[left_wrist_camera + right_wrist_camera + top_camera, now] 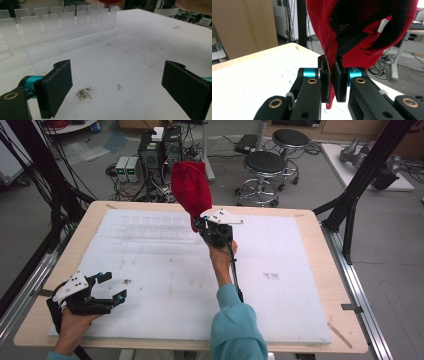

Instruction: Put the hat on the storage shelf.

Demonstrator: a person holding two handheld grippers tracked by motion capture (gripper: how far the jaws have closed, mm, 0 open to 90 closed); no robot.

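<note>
- Your right tongs [200, 223] are clamped on the edge of a red cap [191, 189], with the fabric pinched flat between the two pads. In the right gripper view the cap [362, 30] hangs open above the jaws and shows its dark lining.
- The cap is in the air, held up over the far middle of the white surface [165, 285], just beyond the clear slotted rack [155, 226] and touching nothing but the tongs.
- Your left tongs [111, 287] are spread wide apart and hold nothing, low over the near left corner of the surface.
- By the look of it, you are in the carry step: the cap is lifted and not yet set down anywhere.
- The grip is on a thin edge only, so the next move likely calls for a slow, level carry.
- If the cap is meant for the rack [62, 22], line its brim up with a slot before you loosen the grip; the free left tongs could steady the loose side.
</note>
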